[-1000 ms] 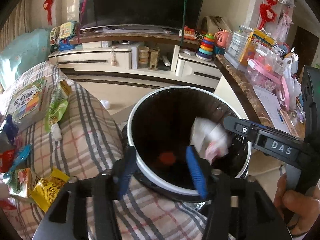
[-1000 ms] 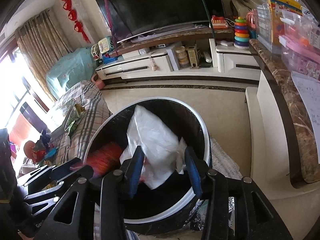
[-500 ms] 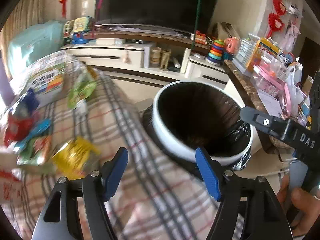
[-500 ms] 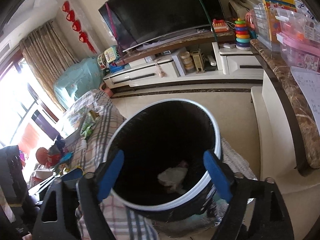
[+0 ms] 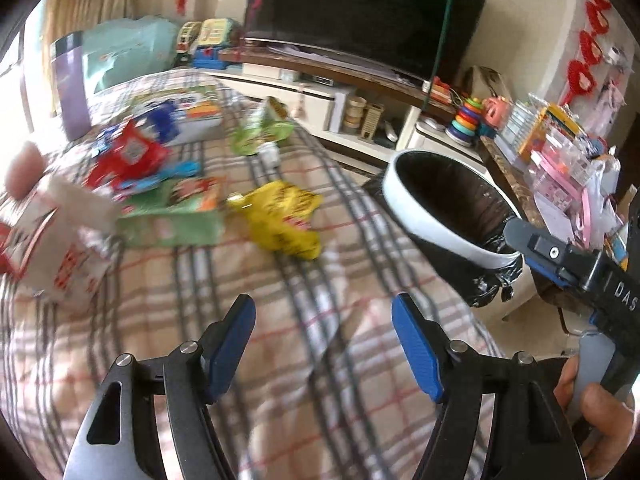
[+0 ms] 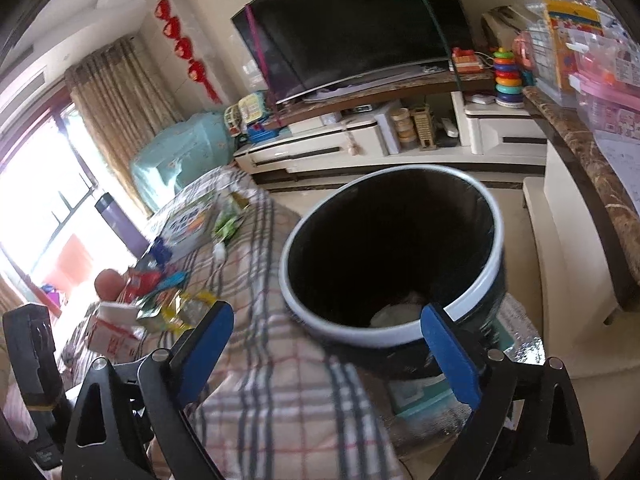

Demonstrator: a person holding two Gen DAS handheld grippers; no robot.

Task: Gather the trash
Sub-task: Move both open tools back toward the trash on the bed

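Trash still litters the plaid blanket point(image 5: 320, 288), the largest surface in view, while the white-rimmed bin point(image 6: 390, 336) with its black liner stands just beside the blanket's edge. Inside the bin a crumpled white bag point(image 6: 394, 314) now lies at the bottom; a second ago it was pinched between the right gripper's pads above the rim, so that piece is delivered. The right gripper point(image 6: 326, 346) has just been opening and now stands wide and empty, over the near rim of the bin. The left gripper point(image 5: 324, 350), whose jaws also opened within the last second and now stand fairly wide with nothing between them, has swung away from the bin mouth and points across the blanket. Ahead of it lie the remaining pieces: a white carton with red print point(image 5: 56, 248) at the left, a green packet point(image 5: 176, 216), a red wrapper point(image 5: 128, 156), and nearest the jaws' line, a yellow wrapper point(image 5: 286, 220). Judging by the heading, the yellow wrapper is probably next, and several trips remain.
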